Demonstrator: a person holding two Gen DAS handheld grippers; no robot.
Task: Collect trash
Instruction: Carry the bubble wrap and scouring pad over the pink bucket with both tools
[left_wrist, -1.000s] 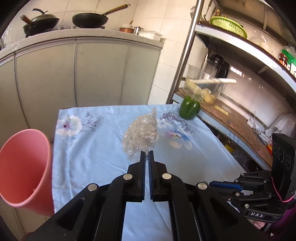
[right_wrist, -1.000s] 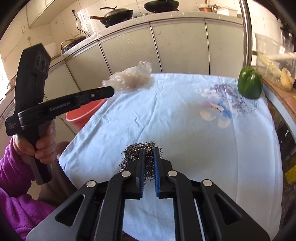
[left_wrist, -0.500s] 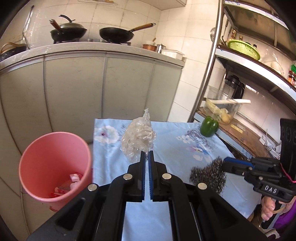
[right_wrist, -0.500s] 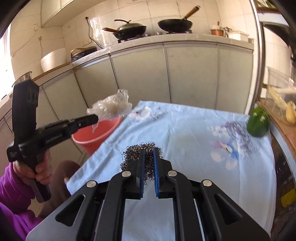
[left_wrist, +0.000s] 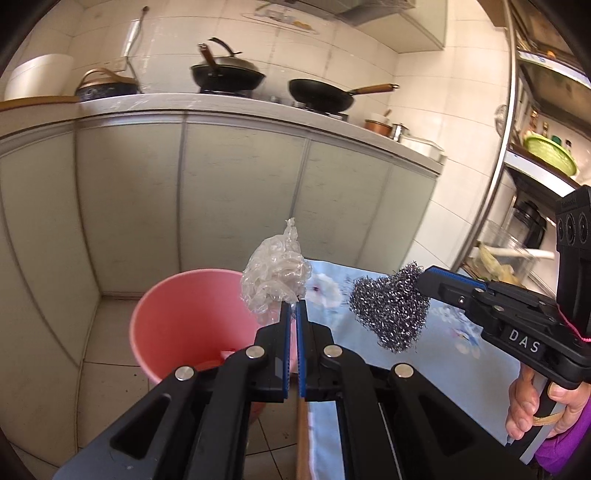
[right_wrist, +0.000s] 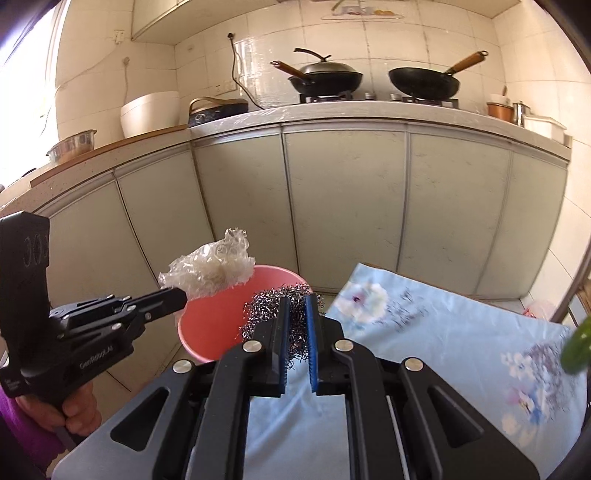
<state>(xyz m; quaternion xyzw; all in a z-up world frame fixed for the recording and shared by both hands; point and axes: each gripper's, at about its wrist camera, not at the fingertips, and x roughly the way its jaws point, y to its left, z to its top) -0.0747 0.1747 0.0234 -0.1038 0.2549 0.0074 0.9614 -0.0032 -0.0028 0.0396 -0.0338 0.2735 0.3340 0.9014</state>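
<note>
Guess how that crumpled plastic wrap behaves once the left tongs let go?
The plastic wrap looks thin and crumpled, so probably very light and floppy. It may cling to the left tongs or drift rather than drop straight into the pink bucket.

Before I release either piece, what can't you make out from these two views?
- Pink bucket contents: left wrist view, mostly hidden behind the left gripper; only a small scrap shows.
- Bucket's right rim: right wrist view, covered by the steel wool in the right gripper.
- Green pepper: right wrist view, cut off by the edge and blurred.
- Crumpled plastic: whether it is directly above the bucket, neither view shows.
</note>
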